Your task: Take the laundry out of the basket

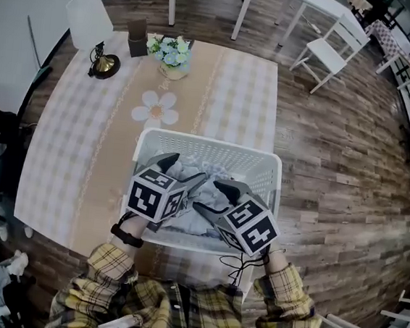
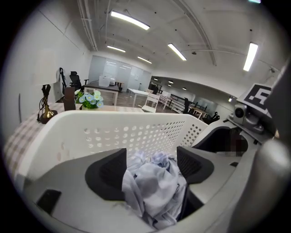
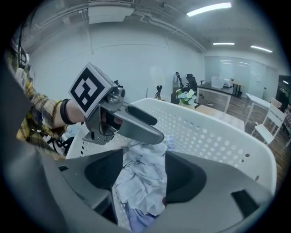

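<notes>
— How do the left tongs (image 2: pixel 150 166) stand?

— Wide apart, low inside the basket (image 1: pixel 214 147), with a bunch of the laundry (image 2: pixel 153 186) between the two dark pads. The cloth brushes one pad, but nothing is clamped. I'd call them loose around it, not gripping.

— And the right tongs (image 3: pixel 143 175)?

— Much the same: parted, with crumpled pale cloth filling the gap and no squeeze on it. They sit just beside the left tongs, both pointing down into the same heap.

— So where is the laundry?

— All of it is in the white perforated basket, which stands at the near edge of the checked counter (image 1: pixel 81 168). None lies outside.

— How will it handle?

— It looks like thin, pale blue-grey fabric — soft, light and limp, so it should sag and trail once lifted. I can't tell whether it is one piece or several tangled together.

— Where to take hold?

— On a thick gathered fold near the top of the heap, not a single thin edge, which could slip from the pads. Two holds set a little apart would likely help — the lift should go high enough that the hanging tail clears the basket's rim rather than snagging on it.
</notes>
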{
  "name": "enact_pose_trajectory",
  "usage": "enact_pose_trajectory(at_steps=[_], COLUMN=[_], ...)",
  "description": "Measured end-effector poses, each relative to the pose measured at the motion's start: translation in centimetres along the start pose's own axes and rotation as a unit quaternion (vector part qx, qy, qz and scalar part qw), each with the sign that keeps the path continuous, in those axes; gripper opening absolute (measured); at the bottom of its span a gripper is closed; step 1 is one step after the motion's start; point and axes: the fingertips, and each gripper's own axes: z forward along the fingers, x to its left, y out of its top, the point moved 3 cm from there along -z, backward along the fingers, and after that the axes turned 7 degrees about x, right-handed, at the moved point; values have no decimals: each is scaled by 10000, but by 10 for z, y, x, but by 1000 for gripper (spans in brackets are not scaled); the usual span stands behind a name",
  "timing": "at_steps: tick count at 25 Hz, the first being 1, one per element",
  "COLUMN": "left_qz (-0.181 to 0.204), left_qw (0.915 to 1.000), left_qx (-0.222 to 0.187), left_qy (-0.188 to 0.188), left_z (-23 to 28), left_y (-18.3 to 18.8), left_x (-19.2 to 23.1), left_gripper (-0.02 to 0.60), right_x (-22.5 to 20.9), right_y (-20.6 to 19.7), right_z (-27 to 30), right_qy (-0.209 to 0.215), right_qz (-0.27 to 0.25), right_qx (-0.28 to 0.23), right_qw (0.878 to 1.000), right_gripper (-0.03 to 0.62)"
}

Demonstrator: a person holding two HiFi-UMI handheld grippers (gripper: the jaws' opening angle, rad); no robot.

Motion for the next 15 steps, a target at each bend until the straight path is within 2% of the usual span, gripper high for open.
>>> enact_pose_trajectory(at_steps=[2, 8, 15], left_qz=[-64, -256, -495], left_qw=[9999, 9984, 9920], left_qx=[105, 477, 1133], left_qy=[67, 150, 241], left_z=[4, 22, 45], left_y=[-6, -22, -54], left_x=[5, 15, 23], left_gripper=[382, 434, 462], right_x=[3, 8, 6], right_y=[-5, -15, -36], right_z=[9, 34, 67], right_qy=[36, 123, 81], right_qz=[-143, -409, -795], right_qx=[212, 669, 1315], right_qw=[9997, 9968, 9881], right_gripper=[345, 402, 417])
